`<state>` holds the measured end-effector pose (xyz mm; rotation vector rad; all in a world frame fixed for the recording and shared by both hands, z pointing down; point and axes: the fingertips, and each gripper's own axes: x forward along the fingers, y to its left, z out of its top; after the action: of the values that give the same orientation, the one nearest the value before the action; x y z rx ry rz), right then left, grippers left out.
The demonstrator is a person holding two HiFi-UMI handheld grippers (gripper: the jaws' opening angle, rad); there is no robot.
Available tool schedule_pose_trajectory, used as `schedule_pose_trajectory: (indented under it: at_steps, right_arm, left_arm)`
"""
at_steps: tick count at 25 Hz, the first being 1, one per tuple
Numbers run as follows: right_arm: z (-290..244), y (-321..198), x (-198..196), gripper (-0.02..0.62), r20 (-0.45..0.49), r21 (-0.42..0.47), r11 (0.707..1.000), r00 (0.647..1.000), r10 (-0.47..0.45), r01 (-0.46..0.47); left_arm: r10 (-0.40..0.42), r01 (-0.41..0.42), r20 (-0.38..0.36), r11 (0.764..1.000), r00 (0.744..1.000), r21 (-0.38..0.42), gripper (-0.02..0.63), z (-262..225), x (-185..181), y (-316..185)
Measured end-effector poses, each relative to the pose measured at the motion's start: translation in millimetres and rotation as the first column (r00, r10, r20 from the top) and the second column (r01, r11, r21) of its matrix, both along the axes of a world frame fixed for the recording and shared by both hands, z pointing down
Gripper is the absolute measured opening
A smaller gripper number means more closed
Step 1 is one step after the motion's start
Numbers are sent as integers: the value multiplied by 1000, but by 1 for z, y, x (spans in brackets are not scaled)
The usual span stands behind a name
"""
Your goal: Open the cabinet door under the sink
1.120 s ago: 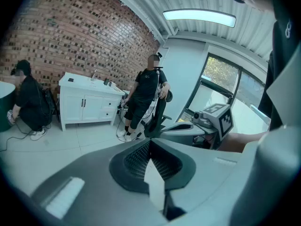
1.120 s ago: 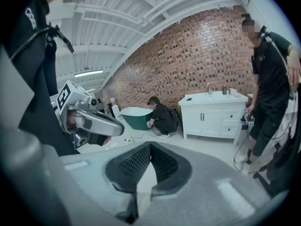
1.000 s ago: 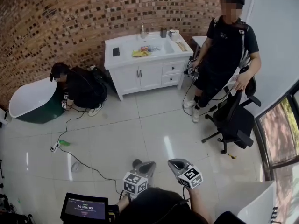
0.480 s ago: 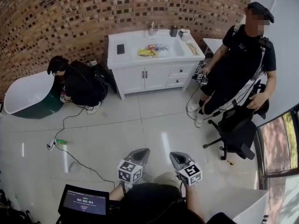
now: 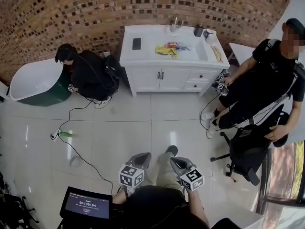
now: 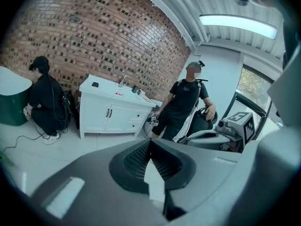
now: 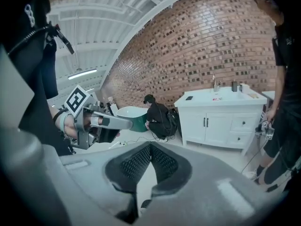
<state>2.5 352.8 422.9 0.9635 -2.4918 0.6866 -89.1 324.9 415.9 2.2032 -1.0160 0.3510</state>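
The white vanity [image 5: 143,58] with its sink stands against the brick wall, far ahead across the tiled floor. Its two cabinet doors [image 5: 155,78] under the sink are closed, with dark handles side by side at the middle. Both doors also show in the left gripper view [image 6: 106,119] and the right gripper view [image 7: 207,125]. My left gripper [image 5: 143,155] and right gripper [image 5: 175,160] are held side by side low in the head view, well short of the vanity. The left gripper [image 6: 149,142] is shut with nothing held. The right gripper [image 7: 150,147] is likewise shut and holds nothing.
A person [image 5: 88,75] crouches left of the vanity beside a white and green bathtub [image 5: 33,82]. Another person [image 5: 257,89] stands at the right next to a black office chair [image 5: 248,151]. A cable [image 5: 71,123] and a green bottle [image 5: 66,134] lie on the floor at left.
Both grippers have been carried forward towards the vanity, which now sits more central and nearer in the head view. Both stay shut.
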Motion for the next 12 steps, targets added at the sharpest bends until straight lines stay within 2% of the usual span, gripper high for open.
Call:
schedule_pose_trajectory:
  at_steps: [3,7,10,12]
  right_arm:
    - [0,-63,17,-12,9,42,999,1000,-14,14]
    - [-17,-142,78,-11,-24,106,994,1000,-14,16]
    - [-23,-192,120,-12,-20,113,993,1000,24,-21]
    - [-22,-203,141,-11,-6,96,994,999,45,-44]
  left_arm:
    - [-42,42,43,999,998,17,17,6,4,-52]
    - [-100,95,60,992,993,84,17,-15,42,-130]
    - [-125,115,73,985,990,128,17,-31,63,-182]
    - [-136,125,85,985,987,122,17,-30,72,-197]
